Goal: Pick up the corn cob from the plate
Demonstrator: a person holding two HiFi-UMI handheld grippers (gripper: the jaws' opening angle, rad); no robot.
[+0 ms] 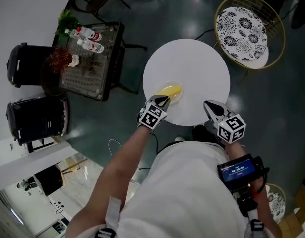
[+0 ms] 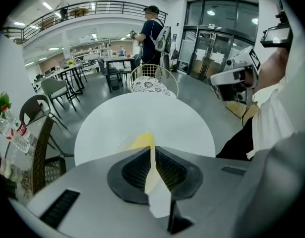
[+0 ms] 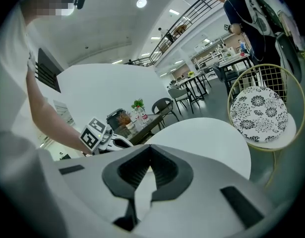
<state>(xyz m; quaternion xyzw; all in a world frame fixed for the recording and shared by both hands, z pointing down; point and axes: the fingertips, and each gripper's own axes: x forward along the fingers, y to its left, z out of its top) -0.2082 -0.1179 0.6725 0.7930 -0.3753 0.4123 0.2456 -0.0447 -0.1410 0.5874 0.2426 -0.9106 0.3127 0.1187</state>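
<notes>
Corn cob (image 1: 171,90) on clear plate (image 1: 179,98) lies just ahead of left gripper (image 1: 160,101), long axis slanting across its line; fingers (image 2: 135,171) shut, empty; right gripper (image 1: 212,108) farther off, likewise shut.

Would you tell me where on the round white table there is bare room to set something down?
The far half of the table and its right side, up to the right gripper at the near edge, are bare. The near-left edge is crowded: the plate with the corn cob sits there, the left gripper close by it.
</notes>
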